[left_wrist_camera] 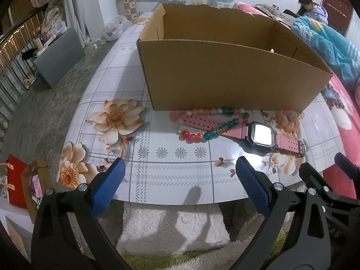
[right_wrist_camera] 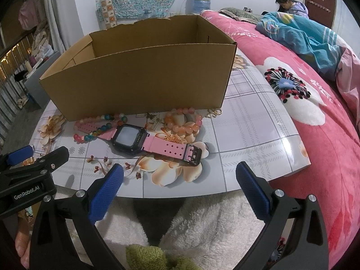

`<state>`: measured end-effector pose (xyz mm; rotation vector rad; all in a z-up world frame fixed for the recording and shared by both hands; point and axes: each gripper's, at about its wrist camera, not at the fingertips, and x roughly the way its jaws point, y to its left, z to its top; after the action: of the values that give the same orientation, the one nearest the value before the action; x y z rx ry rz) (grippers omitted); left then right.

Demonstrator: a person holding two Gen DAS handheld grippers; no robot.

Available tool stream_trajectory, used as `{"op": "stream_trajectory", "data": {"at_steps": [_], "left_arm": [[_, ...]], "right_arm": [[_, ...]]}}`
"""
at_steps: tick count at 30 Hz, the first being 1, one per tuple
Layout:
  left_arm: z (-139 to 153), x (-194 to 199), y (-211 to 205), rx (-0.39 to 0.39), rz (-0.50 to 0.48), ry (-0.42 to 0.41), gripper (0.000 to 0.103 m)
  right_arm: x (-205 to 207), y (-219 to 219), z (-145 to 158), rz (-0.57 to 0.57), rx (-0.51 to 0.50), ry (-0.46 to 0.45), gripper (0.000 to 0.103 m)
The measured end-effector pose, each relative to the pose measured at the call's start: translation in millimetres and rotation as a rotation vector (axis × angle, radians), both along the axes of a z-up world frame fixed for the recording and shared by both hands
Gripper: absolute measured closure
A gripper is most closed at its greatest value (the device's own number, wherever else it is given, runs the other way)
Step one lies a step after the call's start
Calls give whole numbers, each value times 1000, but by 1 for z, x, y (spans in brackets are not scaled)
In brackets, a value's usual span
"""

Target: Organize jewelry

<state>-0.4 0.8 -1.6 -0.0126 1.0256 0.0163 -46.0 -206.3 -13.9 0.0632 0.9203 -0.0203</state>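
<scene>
An open cardboard box [left_wrist_camera: 225, 76] [right_wrist_camera: 139, 83] stands on the floral table. In front of it lie a pink-strapped digital watch [left_wrist_camera: 261, 135] [right_wrist_camera: 130, 138], a string of multicoloured beads [left_wrist_camera: 211, 132] [right_wrist_camera: 96, 132] draped over the strap, a peach bead bracelet [left_wrist_camera: 289, 121] [right_wrist_camera: 186, 126], small silver clips [right_wrist_camera: 140, 115] and gold rings [right_wrist_camera: 213, 112]. My left gripper [left_wrist_camera: 180, 168] is open and empty at the table's near edge, short of the beads. My right gripper [right_wrist_camera: 180, 175] is open and empty just short of the watch buckle.
The table [left_wrist_camera: 171, 168] ends close to me, with a white fleecy cover [left_wrist_camera: 175, 229] below. A pink bed [right_wrist_camera: 315, 121] with a blue quilt lies right of the table, and a person [right_wrist_camera: 290, 3] sits at the back. Gift bags [left_wrist_camera: 24, 184] stand on the floor at left.
</scene>
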Motion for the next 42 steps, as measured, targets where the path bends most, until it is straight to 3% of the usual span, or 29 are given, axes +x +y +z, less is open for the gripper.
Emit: {"op": "stream_trajectory", "data": {"at_steps": [42], "left_arm": [[-2, 3, 2, 22, 14, 9, 8]], "right_arm": [[1, 2, -2, -2, 4, 12, 5]]}}
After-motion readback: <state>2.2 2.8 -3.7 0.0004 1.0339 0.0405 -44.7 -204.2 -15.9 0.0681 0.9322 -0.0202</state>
